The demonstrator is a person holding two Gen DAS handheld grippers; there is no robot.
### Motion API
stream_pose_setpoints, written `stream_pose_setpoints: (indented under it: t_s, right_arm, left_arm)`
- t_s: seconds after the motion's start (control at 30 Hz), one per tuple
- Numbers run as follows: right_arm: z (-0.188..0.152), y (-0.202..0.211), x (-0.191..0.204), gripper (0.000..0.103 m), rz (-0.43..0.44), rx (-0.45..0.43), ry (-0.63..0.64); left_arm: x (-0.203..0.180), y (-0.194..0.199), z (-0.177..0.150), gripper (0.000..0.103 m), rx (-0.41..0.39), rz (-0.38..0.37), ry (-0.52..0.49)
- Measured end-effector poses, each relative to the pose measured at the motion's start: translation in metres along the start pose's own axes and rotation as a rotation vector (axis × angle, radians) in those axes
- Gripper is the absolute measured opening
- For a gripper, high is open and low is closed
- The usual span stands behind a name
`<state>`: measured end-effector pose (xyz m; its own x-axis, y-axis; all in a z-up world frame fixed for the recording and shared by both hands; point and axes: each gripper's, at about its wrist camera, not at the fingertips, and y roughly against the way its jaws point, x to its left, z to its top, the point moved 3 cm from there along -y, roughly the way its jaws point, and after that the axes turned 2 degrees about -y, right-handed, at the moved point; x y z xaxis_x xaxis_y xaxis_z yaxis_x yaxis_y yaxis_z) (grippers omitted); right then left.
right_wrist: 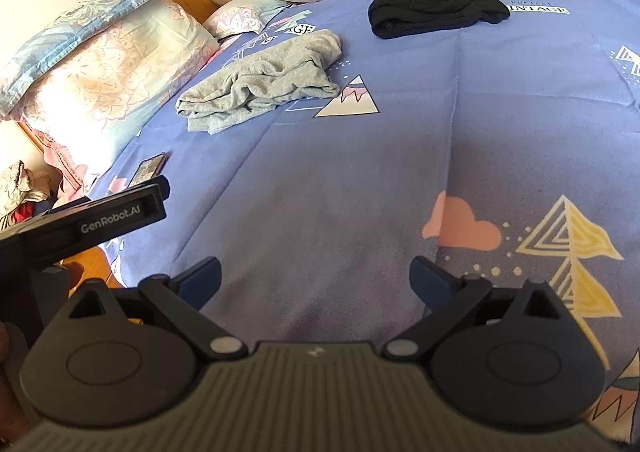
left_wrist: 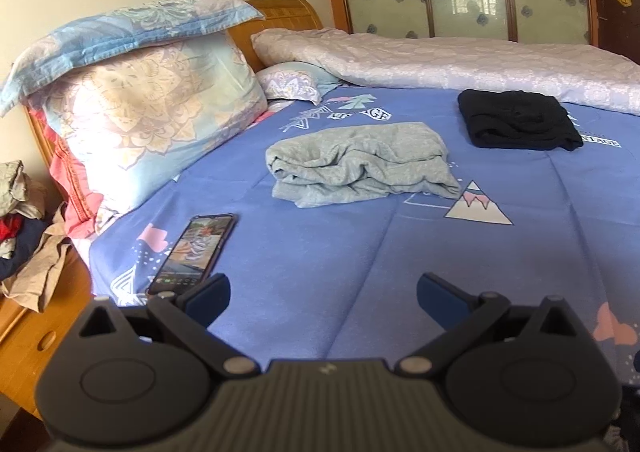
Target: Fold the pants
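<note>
Left gripper point(left_wrist: 323, 294) and right gripper point(right_wrist: 315, 276): jaws wide apart, gripping nothing, over blue bed sheet point(right_wrist: 320, 179). 2 folded pants: grey pants point(left_wrist: 360, 163) mid-bed, black pants point(left_wrist: 520, 125) beyond, apart. Phone point(left_wrist: 192, 252) near left gripper.

Both wrist cameras are looking from the bed's point(left_wrist: 320, 284) near edge toward its headboard end. The right one is tilting lower, closer to the sheet. Both are sharing the grey pants point(left_wrist: 360, 163) and the phone point(left_wrist: 192, 248).
</note>
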<state>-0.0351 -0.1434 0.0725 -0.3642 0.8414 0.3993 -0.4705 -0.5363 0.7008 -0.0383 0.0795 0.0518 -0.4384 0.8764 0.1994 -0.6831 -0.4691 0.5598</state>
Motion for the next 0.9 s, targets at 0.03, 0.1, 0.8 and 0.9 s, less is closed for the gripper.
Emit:
stream_pose_setpoints:
  t_s: [0.03, 0.1, 0.8, 0.9]
  right_arm:
    - [0.0, 0.0, 0.0, 0.102, 0.0, 0.0, 0.0]
    - [0.0, -0.001, -0.001, 0.102, 0.003, 0.003, -0.004]
    - [-0.001, 0.003, -0.003, 0.102, 0.002, -0.008, -0.017]
    - [-0.001, 0.003, -0.002, 0.102, -0.001, -0.011, -0.018]
  left_arm:
    - [0.0, 0.001, 0.0, 0.103, -0.002, 0.002, -0.001]
    - [-0.001, 0.001, 0.001, 0.103, 0.007, -0.012, -0.004]
    - [-0.003, -0.008, -0.005, 0.103, 0.095, -0.028, -0.024]
    - [-0.004, -0.009, -0.006, 0.103, 0.101, -0.034, -0.025]
